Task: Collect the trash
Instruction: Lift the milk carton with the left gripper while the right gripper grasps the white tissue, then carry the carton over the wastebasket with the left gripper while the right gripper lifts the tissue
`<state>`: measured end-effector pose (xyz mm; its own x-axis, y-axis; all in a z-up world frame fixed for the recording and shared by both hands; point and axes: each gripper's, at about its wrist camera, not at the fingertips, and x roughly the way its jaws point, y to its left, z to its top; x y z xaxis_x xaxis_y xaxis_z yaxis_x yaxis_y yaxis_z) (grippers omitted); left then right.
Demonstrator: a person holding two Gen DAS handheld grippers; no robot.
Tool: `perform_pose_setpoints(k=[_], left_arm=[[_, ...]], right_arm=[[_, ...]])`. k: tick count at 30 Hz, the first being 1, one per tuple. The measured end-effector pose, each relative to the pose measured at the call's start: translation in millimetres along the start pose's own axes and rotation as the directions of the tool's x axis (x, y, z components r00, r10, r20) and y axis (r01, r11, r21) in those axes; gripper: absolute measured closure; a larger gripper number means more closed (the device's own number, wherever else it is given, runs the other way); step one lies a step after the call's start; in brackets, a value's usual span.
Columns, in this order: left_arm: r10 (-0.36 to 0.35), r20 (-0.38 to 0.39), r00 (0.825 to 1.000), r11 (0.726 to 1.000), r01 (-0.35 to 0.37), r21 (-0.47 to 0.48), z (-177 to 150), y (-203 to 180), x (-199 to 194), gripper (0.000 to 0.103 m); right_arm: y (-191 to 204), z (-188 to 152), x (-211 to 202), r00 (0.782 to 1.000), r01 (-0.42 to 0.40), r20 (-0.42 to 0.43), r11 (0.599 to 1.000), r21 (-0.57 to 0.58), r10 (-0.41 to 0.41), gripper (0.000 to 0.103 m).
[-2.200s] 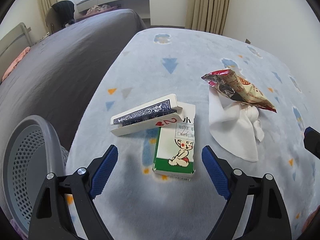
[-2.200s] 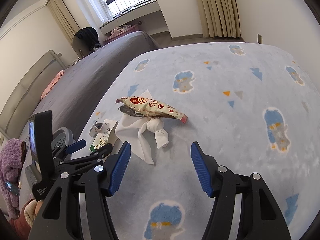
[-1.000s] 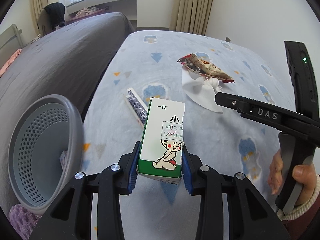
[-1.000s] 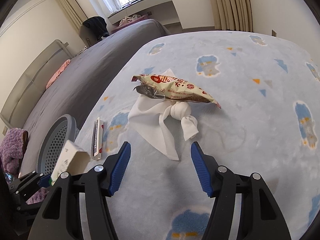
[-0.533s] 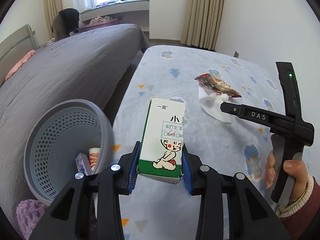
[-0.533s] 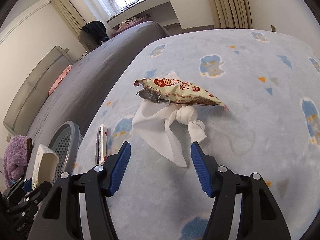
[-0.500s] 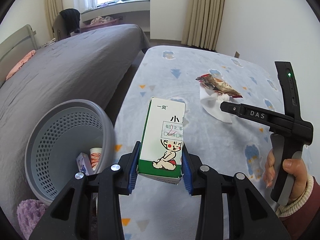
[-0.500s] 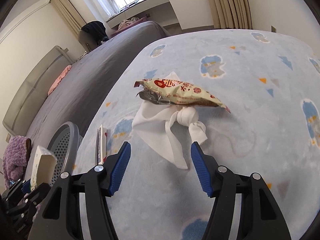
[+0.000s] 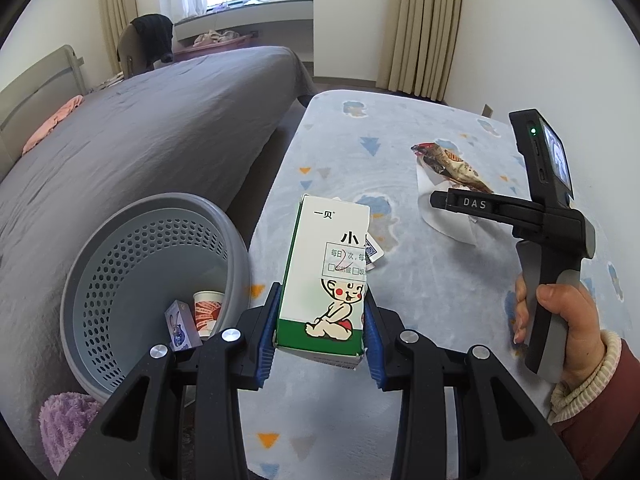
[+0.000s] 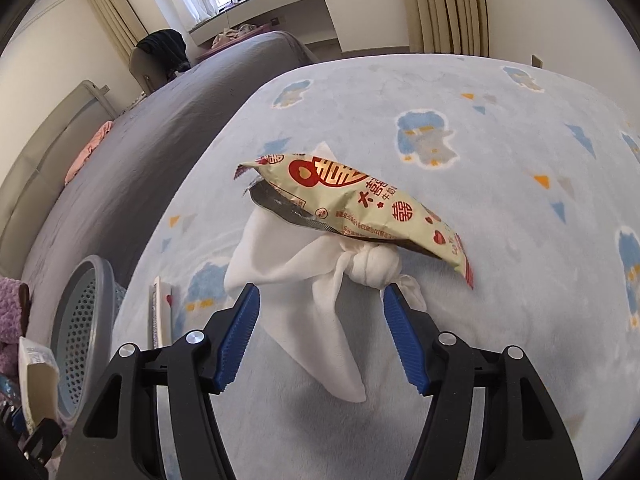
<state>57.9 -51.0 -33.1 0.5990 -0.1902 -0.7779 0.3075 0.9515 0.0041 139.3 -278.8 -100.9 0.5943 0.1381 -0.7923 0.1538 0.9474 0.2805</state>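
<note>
My left gripper (image 9: 320,322) is shut on a white and green carton (image 9: 326,276) with a cartoon baby, held upright above the rug's edge, just right of a grey perforated basket (image 9: 100,264). The basket holds a paper cup (image 9: 206,306) and a small box (image 9: 180,322). My right gripper (image 10: 320,308) stands open low over a knotted white cloth (image 10: 316,276), its blue pads on either side of the cloth without touching it. A beige and red snack wrapper (image 10: 352,208) lies across the cloth's far end. In the left wrist view the right gripper (image 9: 438,199) points at the wrapper (image 9: 448,162).
A playing-card box (image 10: 160,312) lies on the pale blue rug (image 10: 500,184) between basket (image 10: 76,320) and cloth. A grey bed (image 9: 140,132) runs along the left. A purple fluffy thing (image 9: 68,428) sits beside the basket. A person's hand (image 9: 560,320) grips the right tool.
The left gripper lifted the carton off the rug and carried it back toward the basket. The right gripper moved forward and down, closer over the white cloth and wrapper.
</note>
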Motion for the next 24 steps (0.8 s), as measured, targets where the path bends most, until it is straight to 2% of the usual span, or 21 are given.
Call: perform_pose_setpoints(k=[3,4,5,6,7,12,24], left_arm=[[0.007,0.001,1.000,1.000,-0.007,0.000,0.9,0.8,-2.0,0.066],[0.008,0.001,1.000,1.000,-0.008,-0.001,1.0,0.7,-2.7,0.066],[0.011,0.002,1.000,1.000,-0.011,-0.001,1.0,1.3,-3.7,0.066],[0.012,0.003,1.000,1.000,-0.012,-0.001,0.8,1.5,-4.6,0.066],[0.013,0.006,1.000,1.000,-0.013,-0.002,0.5,1.6,-6.2,0.066],[0.015,0.025,1.000,1.000,-0.015,-0.013,-0.1,4.7,-16.0,0.066],[0.001,0.060,0.998,0.998,0.003,-0.056,-10.9,23.0,-39.8,0.066]], right_arm=[[4.8,0.6,5.0,0.999,0.040,0.005,0.999,-0.030,-0.040,0.042],[5.5,0.1,5.7,0.999,0.046,0.010,0.998,-0.034,-0.046,0.046],[6.2,-0.6,6.5,0.999,0.048,0.011,0.998,-0.038,-0.048,0.061],[6.4,-1.2,8.0,0.999,0.045,0.001,0.998,-0.043,-0.045,0.088],[5.9,-2.7,11.2,0.999,0.028,-0.023,0.999,-0.045,-0.029,0.100],[6.2,-10.4,-2.8,1.000,-0.007,0.006,0.999,-0.036,0.007,0.100],[21.3,-45.1,-84.1,0.988,-0.089,0.122,0.996,-0.021,0.091,0.100]])
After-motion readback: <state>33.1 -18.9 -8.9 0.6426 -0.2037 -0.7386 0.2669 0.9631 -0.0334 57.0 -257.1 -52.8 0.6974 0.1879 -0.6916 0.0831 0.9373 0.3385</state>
